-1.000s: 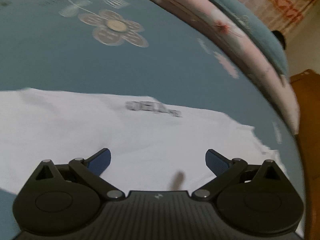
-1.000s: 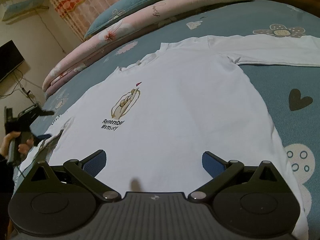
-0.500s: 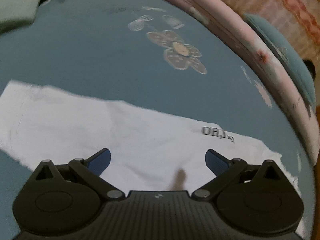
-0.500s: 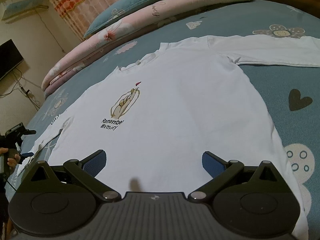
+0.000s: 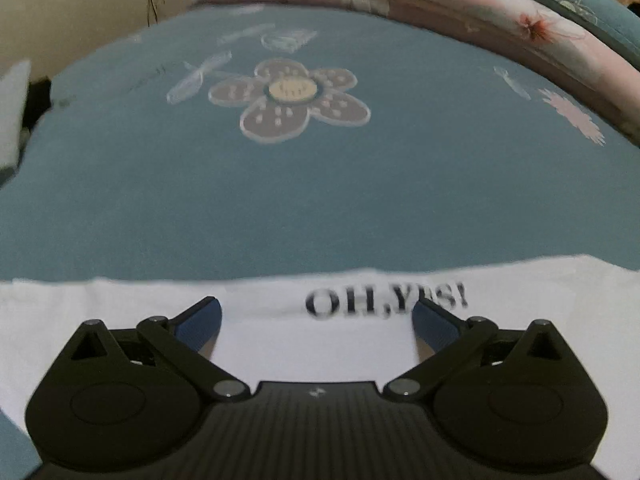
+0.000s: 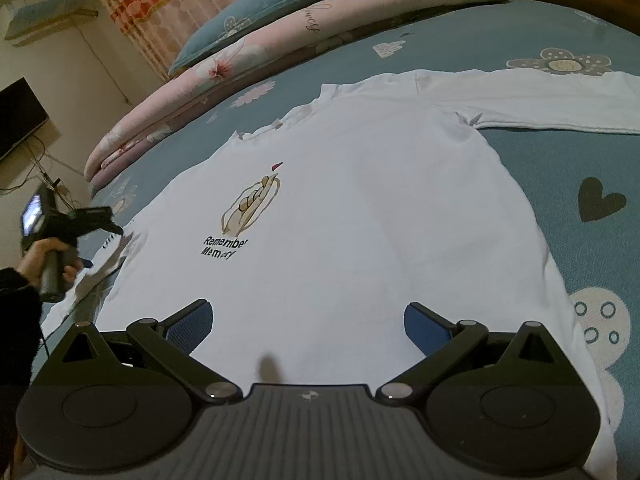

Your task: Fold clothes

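Currently the white long-sleeved shirt (image 6: 360, 216) lies spread face-up on the blue floral bedspread (image 6: 600, 40), print uppermost, unfolded. Judged stage: the opening of the fold, with neither sleeve yet brought in.

Left gripper (image 5: 316, 312): jaws wide apart, nothing between them, poised low over the sleeve (image 5: 160, 304) that bears the "OH,YES!" lettering (image 5: 384, 300). In the right wrist view the same tool (image 6: 68, 224) appears at the shirt's left edge, held in the person's hand (image 6: 44, 256).

Right gripper (image 6: 308, 320): jaws likewise apart and empty, hovering above the lower body of the shirt near the hem.

Next move, as assessed: the left jaws must close on the sleeve cloth near its edge and carry it across the body; the right would need to pin or take the hem so the shirt does not drag.

Not determinable: whether the left pads touch the fabric; motion blur softens the lettering and sleeve edge. The hem is hidden behind the right gripper's body, and the far sleeve (image 6: 540, 100) runs out of frame at right.
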